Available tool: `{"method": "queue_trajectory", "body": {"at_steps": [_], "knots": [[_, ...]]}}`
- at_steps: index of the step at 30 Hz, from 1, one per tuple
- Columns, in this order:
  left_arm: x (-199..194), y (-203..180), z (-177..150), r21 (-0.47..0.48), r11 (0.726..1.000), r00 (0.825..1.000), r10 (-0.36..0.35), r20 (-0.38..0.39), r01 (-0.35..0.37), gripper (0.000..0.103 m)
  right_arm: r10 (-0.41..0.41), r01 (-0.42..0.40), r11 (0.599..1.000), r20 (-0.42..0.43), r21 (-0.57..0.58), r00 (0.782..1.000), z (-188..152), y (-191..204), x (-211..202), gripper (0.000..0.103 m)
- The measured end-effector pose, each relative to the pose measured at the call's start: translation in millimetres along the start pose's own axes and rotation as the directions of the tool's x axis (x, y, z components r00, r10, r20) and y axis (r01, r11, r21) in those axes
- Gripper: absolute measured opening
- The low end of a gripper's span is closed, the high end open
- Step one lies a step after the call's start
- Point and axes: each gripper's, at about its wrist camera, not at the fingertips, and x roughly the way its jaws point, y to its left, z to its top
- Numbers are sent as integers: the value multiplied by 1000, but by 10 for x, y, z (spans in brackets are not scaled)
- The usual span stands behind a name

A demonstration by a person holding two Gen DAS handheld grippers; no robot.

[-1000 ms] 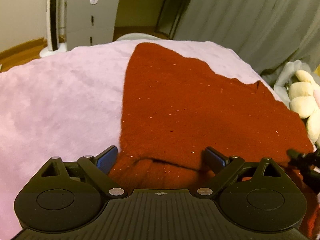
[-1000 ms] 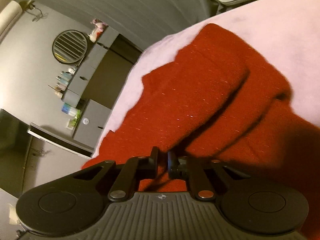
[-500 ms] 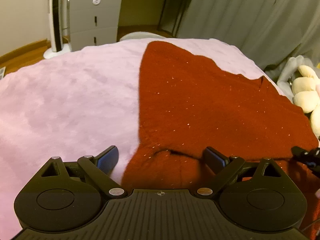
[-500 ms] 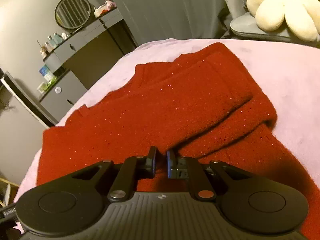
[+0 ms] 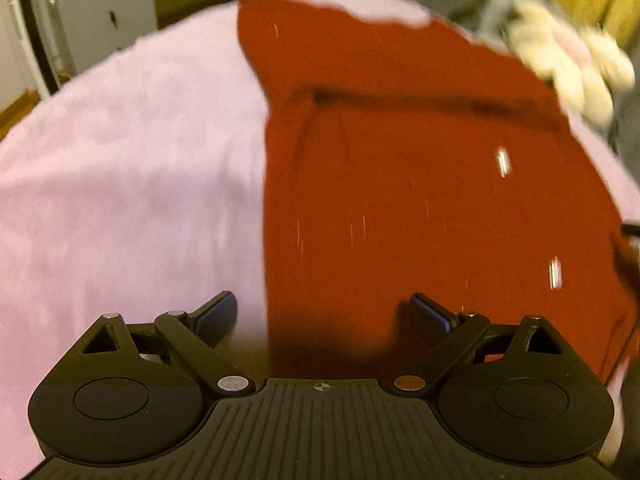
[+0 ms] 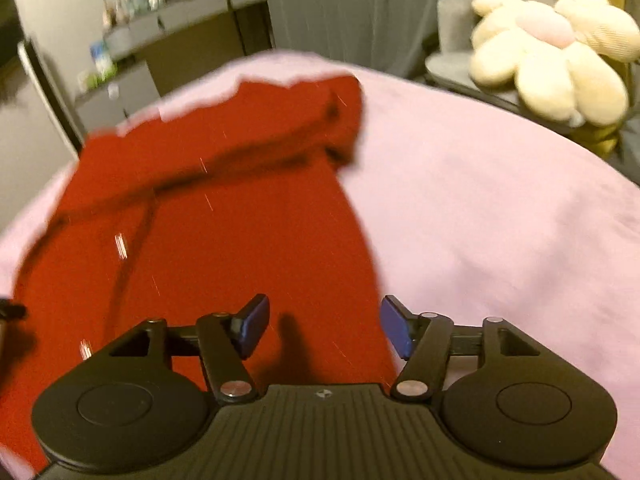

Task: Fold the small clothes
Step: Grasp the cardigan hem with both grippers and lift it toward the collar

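— What's the surface?
— A pale pink blanket (image 6: 500, 220), with grey curtains behind.
— And the garment?
— A red sweater (image 5: 420, 184) lies folded across the blanket, one layer doubled over.
— The grippers?
— The left gripper (image 5: 324, 316) is spread wide, holding nothing. The right gripper (image 6: 324, 326) is opening above the sweater's edge, pinching nothing.
— Anything nearby?
— A cream flower plush (image 6: 548, 52) beside the blanket.

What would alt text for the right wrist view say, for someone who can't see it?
A folded red sweater lies on a pink blanket, seen through motion blur. The right claw hovers above its near edge, jaws opening with nothing gripped. A cream flower plush sits beyond the bed.
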Motion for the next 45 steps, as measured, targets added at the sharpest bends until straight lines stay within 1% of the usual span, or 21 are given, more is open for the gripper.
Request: {"method": "queue_trajectory", "body": {"at_steps": [3, 6, 8, 9, 11, 13, 14, 16, 19, 23, 24, 26, 27, 29, 30, 31, 32, 35, 38, 42, 45], "knots": [[-121, -72, -232, 70, 997, 999, 24, -32, -22, 96, 25, -26, 1000, -81, -13, 996, -242, -205, -204, 63], [-204, -119, -388, 64, 998, 998, -20, -63, 25, 94, 46, -51, 998, -131, -34, 990, -405, -237, -312, 63], [-236, -150, -451, 54, 998, 996, -40, -80, 45, 89, 104, -104, 995, -157, 10, 982, -477, -258, -330, 60], [-246, -147, -473, 43, 998, 996, -34, -84, 38, 87, 120, -118, 993, -178, 23, 977, -510, -254, -313, 56], [-282, -117, -513, 9, 1000, 996, -29, -89, 30, 78, 107, -108, 994, -194, 8, 975, -569, -225, -297, 49], [-321, -65, -527, -33, 999, 995, -44, -90, 41, 72, 102, -103, 995, -193, 6, 976, -570, -221, -320, 39], [-341, -32, -543, -58, 997, 994, -52, -92, 47, 70, 109, -109, 994, -192, 11, 975, -575, -229, -326, 37], [-364, 28, -564, -98, 995, 994, -40, -101, 30, 70, 103, -102, 995, -196, 12, 975, -571, -248, -341, 37], [-425, 77, -608, -126, 992, 994, -30, -109, 16, 70, 85, -83, 996, -196, 20, 977, -571, -296, -339, 39], [-399, 0, -640, -99, 995, 991, -13, -137, -1, 69, 94, -85, 995, -212, 53, 973, -609, -396, -305, 42], [-395, -36, -633, -87, 996, 990, 0, -140, -12, 66, 102, -90, 994, -214, 66, 972, -622, -411, -299, 42], [-393, -51, -609, -95, 995, 988, -2, -153, -13, 46, 107, -93, 993, -215, 74, 971, -620, -413, -300, 40], [-388, -49, -593, -106, 994, 987, -1, -160, -17, 43, 110, -96, 993, -216, 76, 970, -614, -410, -305, 36], [-388, -49, -582, -116, 993, 986, -3, -166, -17, 26, 102, -89, 994, -218, 69, 971, -604, -399, -316, 30], [-391, -52, -575, -115, 993, 986, -3, -168, -16, 23, 99, -87, 994, -218, 64, 971, -598, -392, -323, 25], [-392, -61, -567, -110, 994, 986, -4, -166, -14, 17, 97, -87, 995, -216, 55, 971, -590, -380, -330, 16], [-404, -67, -565, -103, 995, 987, -9, -163, -8, 13, 107, -99, 994, -213, 48, 971, -583, -368, -348, 14], [-448, -62, -540, -113, 993, 987, -42, -153, 24, 10, 128, -119, 991, -215, 55, 968, -562, -342, -370, 12], [-542, -80, -468, -131, 987, 986, -113, -124, 97, 10, 185, -156, 977, -219, 144, 958, -524, -379, -363, 11], [-726, -101, -245, -186, 956, 973, -232, -13, 225, 9, 295, -247, 937, -179, 248, 939, -404, -361, -389, 11], [-822, -68, 19, -235, 926, 955, -280, 95, 295, 9, 365, -314, 898, -123, 309, 923, -226, -299, -354, 10]]}}
